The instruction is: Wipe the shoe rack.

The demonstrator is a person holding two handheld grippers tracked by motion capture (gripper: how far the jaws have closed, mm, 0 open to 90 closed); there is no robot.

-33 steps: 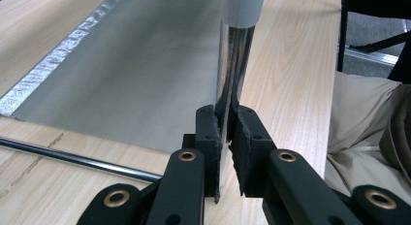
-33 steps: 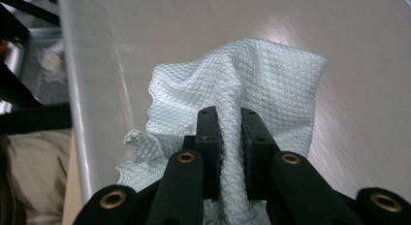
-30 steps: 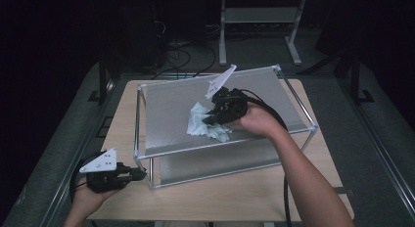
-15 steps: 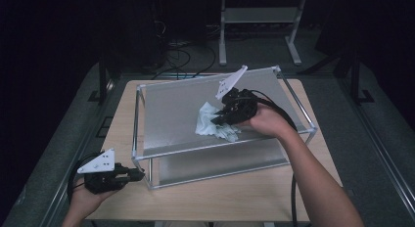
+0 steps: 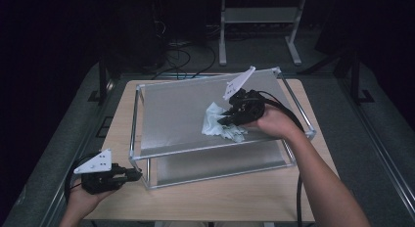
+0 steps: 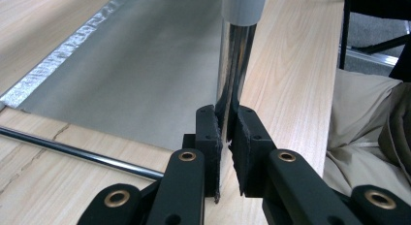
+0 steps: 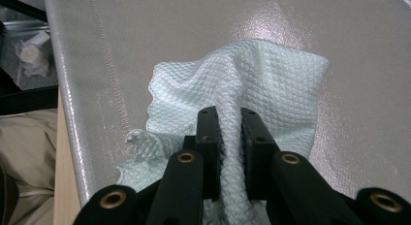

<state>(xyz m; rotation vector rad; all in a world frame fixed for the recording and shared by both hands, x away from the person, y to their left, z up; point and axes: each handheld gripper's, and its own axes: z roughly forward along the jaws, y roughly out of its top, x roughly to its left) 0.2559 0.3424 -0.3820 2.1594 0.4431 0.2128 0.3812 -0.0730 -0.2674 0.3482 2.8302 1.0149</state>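
Observation:
A metal frame with a sloped grey panel point(image 5: 176, 114) stands on the wooden table point(image 5: 235, 192). My right gripper point(image 5: 222, 122) is shut on a pale waffle-weave cloth point(image 5: 218, 126) that lies crumpled on the panel's right half. In the right gripper view the cloth point(image 7: 252, 84) runs up between the jaws of the right gripper point(image 7: 231, 133) and spreads over the panel point(image 7: 169, 31). My left gripper point(image 5: 137, 175) is shut on the frame's chrome front-left leg point(image 5: 147, 170). The left gripper view has that leg point(image 6: 235, 65) pinched upright between the pads of the left gripper point(image 6: 227, 142).
A lower grey sheet point(image 5: 215, 163) lies under the sloped panel inside the frame. A chrome rail point(image 6: 72, 150) runs along the table by the left gripper. Beyond the table stand a metal rack point(image 5: 259, 21) and cables on a dark floor.
My right gripper has slid the cloth up and to the right across the panel. The left gripper has stayed on the frame leg.

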